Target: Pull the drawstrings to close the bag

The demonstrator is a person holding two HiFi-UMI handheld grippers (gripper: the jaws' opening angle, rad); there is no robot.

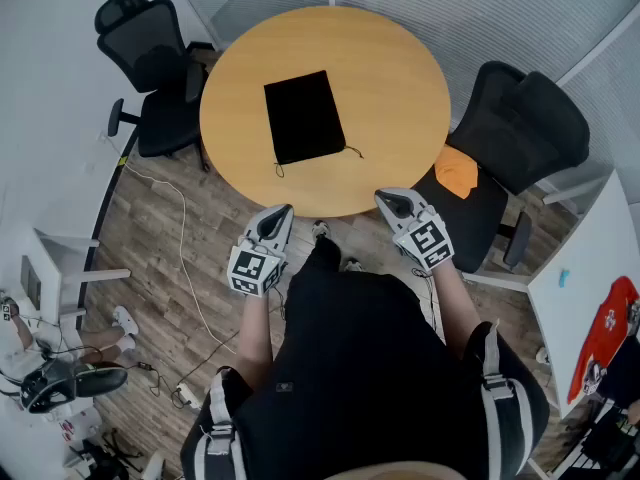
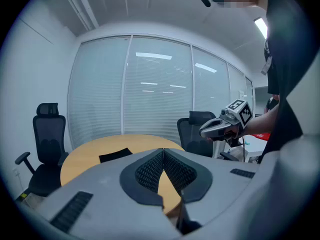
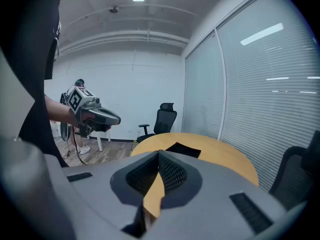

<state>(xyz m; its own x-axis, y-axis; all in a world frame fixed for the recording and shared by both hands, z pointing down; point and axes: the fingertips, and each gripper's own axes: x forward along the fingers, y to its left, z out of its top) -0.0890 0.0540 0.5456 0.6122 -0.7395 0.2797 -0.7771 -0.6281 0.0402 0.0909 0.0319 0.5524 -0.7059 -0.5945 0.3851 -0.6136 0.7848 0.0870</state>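
A flat black drawstring bag [image 1: 303,116] lies in the middle of the round wooden table [image 1: 400,78]. Its thin drawstrings [image 1: 279,171] trail from the near edge. My left gripper [image 1: 285,211] and right gripper [image 1: 384,200] hover side by side just short of the table's near rim, both shut with nothing between the jaws. In the left gripper view the closed jaws [image 2: 163,151] point at the table, with the bag [image 2: 115,155] to the left and the right gripper [image 2: 225,126] to the right. The right gripper view shows closed jaws [image 3: 159,154], the bag [image 3: 182,149] and the left gripper [image 3: 95,115].
One black office chair [image 1: 150,78] stands left of the table, another [image 1: 525,128] at the right with an orange thing [image 1: 462,171] on its seat. A white table with a red cloth [image 1: 605,333] is at far right. A cable [image 1: 180,238] runs across the wooden floor.
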